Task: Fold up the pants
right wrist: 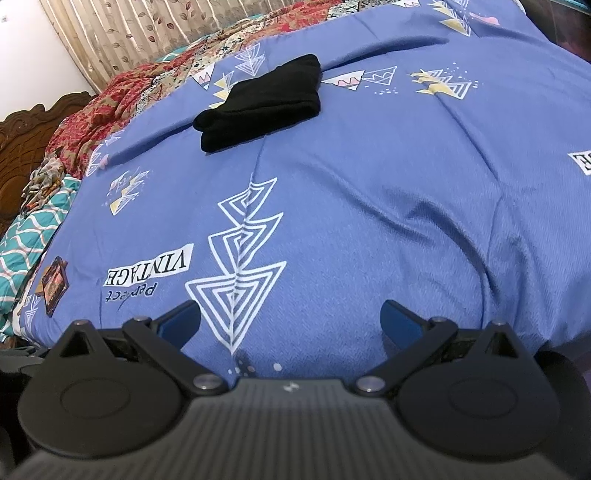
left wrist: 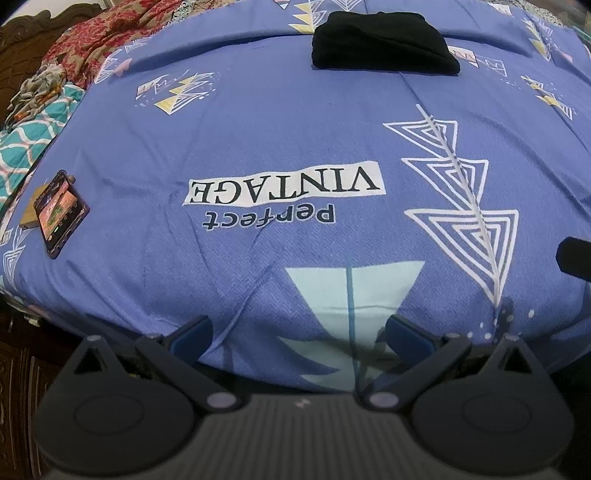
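The black pants (left wrist: 384, 44) lie folded into a compact bundle far across the blue printed bedspread (left wrist: 258, 129); the right wrist view shows the same pants (right wrist: 262, 101) at upper centre. My left gripper (left wrist: 297, 332) hovers over the near edge of the bed, open, with nothing between its blue-padded fingers (left wrist: 195, 334). My right gripper (right wrist: 290, 325) is likewise open and empty near the bed's front edge, well short of the pants. A dark piece of the other gripper (left wrist: 574, 258) pokes in at the right of the left wrist view.
A phone (left wrist: 59, 214) with a lit screen rests on a small wooden block at the bed's left side. Red patterned and teal quilts (left wrist: 33, 125) are heaped along the left, against a carved wooden headboard (right wrist: 26, 129). A curtain (right wrist: 147, 33) hangs behind.
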Demonstrator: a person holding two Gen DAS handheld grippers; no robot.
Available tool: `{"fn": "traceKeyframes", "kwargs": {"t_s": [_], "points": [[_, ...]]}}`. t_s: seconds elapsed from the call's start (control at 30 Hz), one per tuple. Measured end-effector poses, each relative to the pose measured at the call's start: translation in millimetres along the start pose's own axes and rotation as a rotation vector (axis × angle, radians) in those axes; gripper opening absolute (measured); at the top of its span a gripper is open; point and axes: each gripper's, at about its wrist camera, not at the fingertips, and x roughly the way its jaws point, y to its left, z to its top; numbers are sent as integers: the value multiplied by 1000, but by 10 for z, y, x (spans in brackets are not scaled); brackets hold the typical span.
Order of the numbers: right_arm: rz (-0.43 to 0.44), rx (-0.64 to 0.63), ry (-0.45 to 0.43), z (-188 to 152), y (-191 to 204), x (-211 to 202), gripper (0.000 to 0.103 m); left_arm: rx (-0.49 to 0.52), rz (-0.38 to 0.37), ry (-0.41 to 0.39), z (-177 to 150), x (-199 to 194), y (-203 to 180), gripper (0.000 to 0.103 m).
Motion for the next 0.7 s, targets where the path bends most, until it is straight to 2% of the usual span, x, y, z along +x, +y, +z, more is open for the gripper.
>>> {"fn": "traceKeyframes", "kwargs": {"t_s": [0.7], "points": [[-4,18,26,-7,-46,37,103,21,-12,31,-16,52,-22,103]]}}
